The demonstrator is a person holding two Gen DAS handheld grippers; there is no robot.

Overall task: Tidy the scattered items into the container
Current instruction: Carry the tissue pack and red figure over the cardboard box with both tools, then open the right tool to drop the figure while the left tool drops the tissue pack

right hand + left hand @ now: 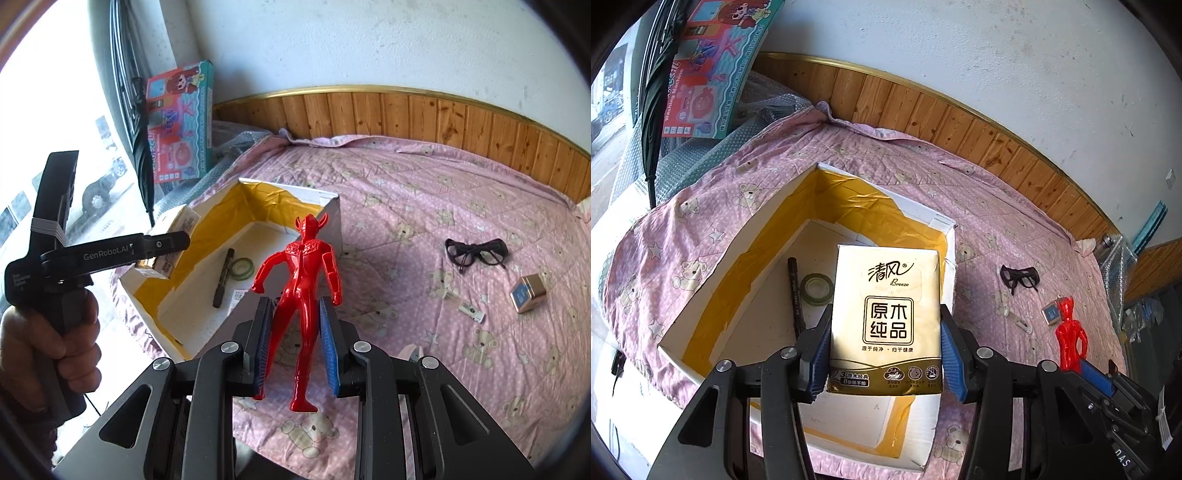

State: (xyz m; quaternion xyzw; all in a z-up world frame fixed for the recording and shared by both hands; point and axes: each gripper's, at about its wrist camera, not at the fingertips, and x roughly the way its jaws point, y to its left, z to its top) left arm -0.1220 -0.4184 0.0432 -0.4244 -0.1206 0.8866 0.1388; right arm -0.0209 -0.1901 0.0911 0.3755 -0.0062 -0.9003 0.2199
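Observation:
My left gripper (pixel 884 350) is shut on a gold tissue pack (pixel 886 317), held above the open white box (pixel 701 295) with yellow-taped inner walls. Inside the box lie a dark marker (pixel 796 291) and a tape roll (pixel 817 289). My right gripper (pixel 295 343) is shut on a red toy figure (pixel 301 295), held upright over the pink bedspread just right of the box (pixel 332 218). In the right wrist view the left gripper (pixel 162 251) with the tissue pack (pixel 181 229) hovers at the box's left rim, a hand on its handle.
Black glasses (pixel 474 251), a small blue-and-gold tin (pixel 528 293) and a small white item (pixel 471 312) lie on the pink bedspread (pixel 443 206) to the right. A toy box (pixel 181 122) and a folded umbrella (pixel 142 147) lean at the back left. Wooden panelling (pixel 443 114) lines the wall.

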